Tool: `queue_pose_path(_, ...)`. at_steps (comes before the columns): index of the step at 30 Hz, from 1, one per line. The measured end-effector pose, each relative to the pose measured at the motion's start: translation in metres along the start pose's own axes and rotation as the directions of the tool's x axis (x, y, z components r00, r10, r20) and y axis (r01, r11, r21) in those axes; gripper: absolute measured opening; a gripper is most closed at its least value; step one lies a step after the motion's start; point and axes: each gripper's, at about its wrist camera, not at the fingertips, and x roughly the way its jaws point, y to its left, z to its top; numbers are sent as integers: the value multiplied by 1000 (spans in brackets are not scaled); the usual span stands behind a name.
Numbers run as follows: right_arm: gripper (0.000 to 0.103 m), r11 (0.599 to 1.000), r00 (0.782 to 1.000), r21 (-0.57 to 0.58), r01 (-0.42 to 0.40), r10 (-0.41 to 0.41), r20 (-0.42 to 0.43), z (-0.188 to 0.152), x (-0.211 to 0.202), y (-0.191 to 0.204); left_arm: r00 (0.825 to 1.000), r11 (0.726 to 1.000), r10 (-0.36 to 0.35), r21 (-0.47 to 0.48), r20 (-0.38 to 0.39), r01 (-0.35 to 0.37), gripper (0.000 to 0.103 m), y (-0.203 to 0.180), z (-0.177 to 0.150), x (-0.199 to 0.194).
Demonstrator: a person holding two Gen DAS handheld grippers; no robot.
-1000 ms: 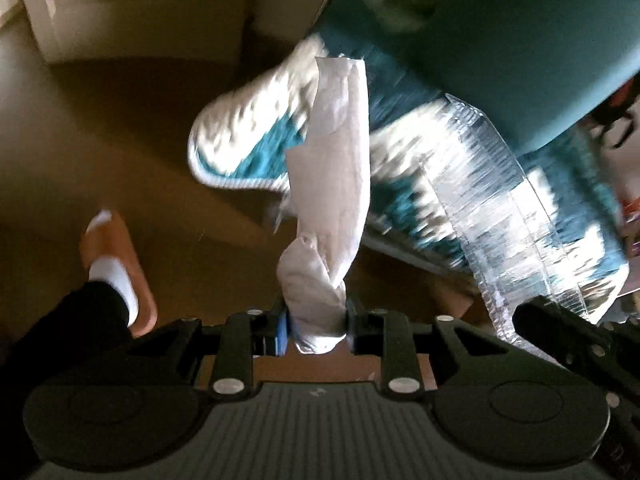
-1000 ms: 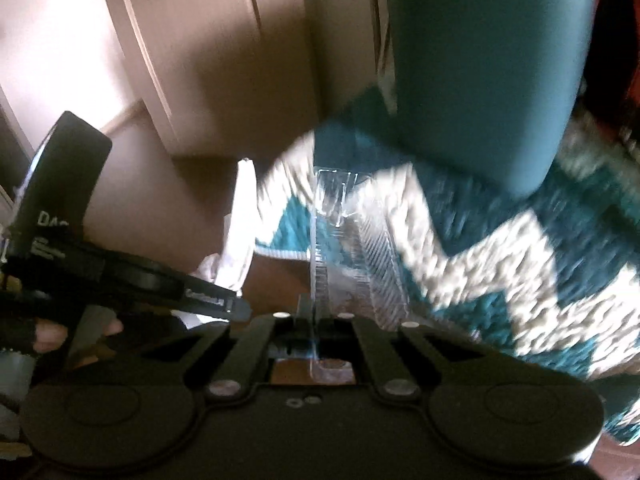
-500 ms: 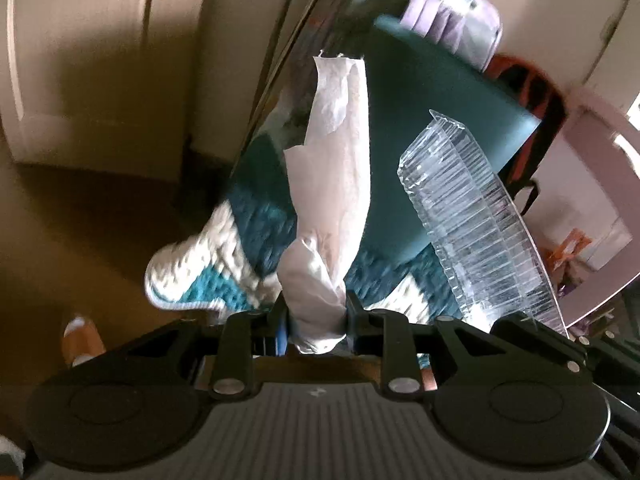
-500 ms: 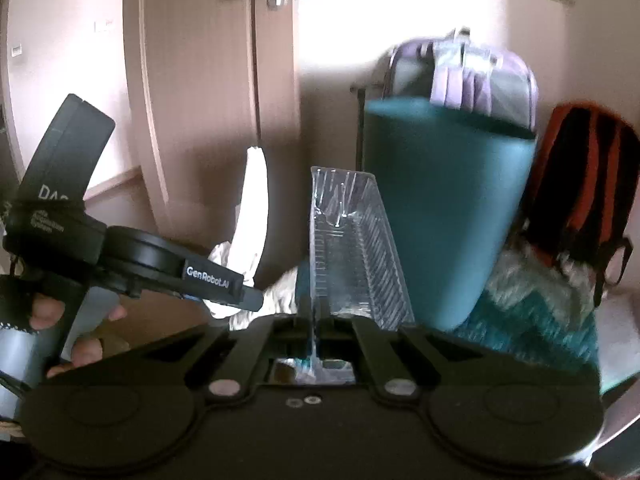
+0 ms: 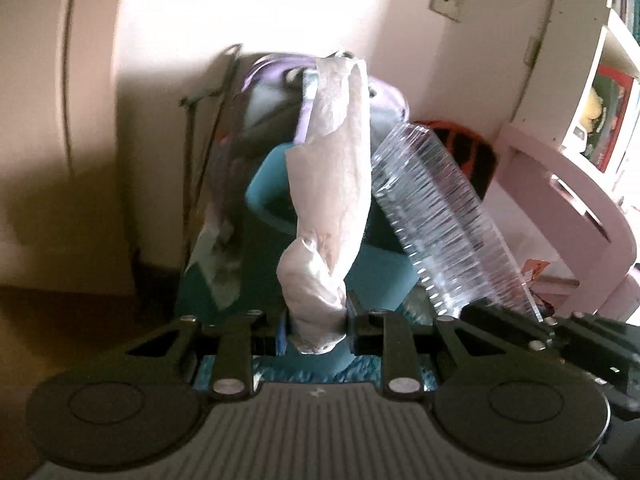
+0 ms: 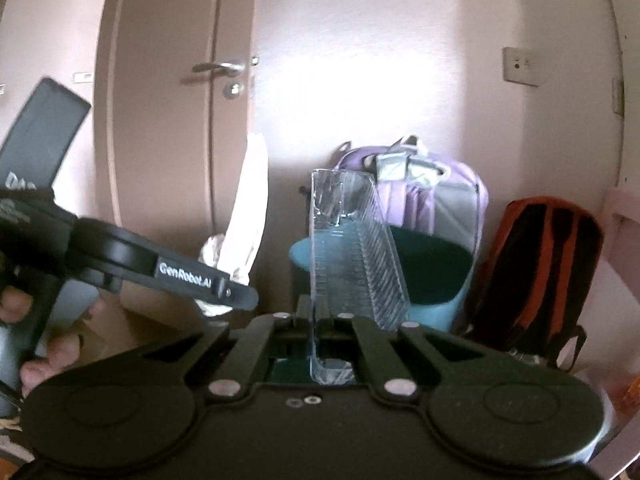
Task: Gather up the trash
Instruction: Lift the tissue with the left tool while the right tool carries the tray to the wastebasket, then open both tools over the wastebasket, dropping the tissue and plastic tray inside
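Left gripper (image 5: 318,326): pinching the twisted lower end of a white tissue (image 5: 332,184), which stands upright.
Right gripper (image 6: 322,320): clamped on the edge of a clear plastic tray (image 6: 352,256), held on end.
Teal bin (image 6: 436,268): just beyond both items, open at the top.
Behind the bin: purple backpack (image 6: 440,196) against the wall, orange-black backpack (image 6: 544,264) beside it.
Further left: closed door (image 6: 168,120).

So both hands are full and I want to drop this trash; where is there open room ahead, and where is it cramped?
The teal bin's open mouth is free, bordered by the purple bag behind and the orange backpack to its right. The floor strip by the door looks bare. Around the bin, the bags crowd the wall.
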Motion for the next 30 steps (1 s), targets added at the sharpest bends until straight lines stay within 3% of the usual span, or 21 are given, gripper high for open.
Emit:
queue_pose_path(7, 0, 999, 999, 39, 32, -32, 2, 23, 30, -30, 1000, 1000, -1, 30, -3, 1, 27, -26, 59, 33)
queue_pose_path(15, 0, 998, 999, 53, 40, -39, -22, 41, 84, -55, 997, 997, 50, 68, -51, -46, 27, -30, 98, 95)
queue_pose_path(21, 0, 998, 994, 54, 25, -19, -109, 28, 124, -63, 984, 989, 119, 101, -133, -106, 27, -24, 96, 143)
queue_pose_path(26, 1, 997, 986, 78, 14, -1, -169, 14, 143, -73, 964, 976, 140, 195, -224, -97, 27, -28, 83, 175)
queue_pose_path(30, 12, 997, 979, 82, -10, 27, -203, 5, 147, -76, 951, 966, 144, 247, -274, -75, 27, -32, 77, 192)
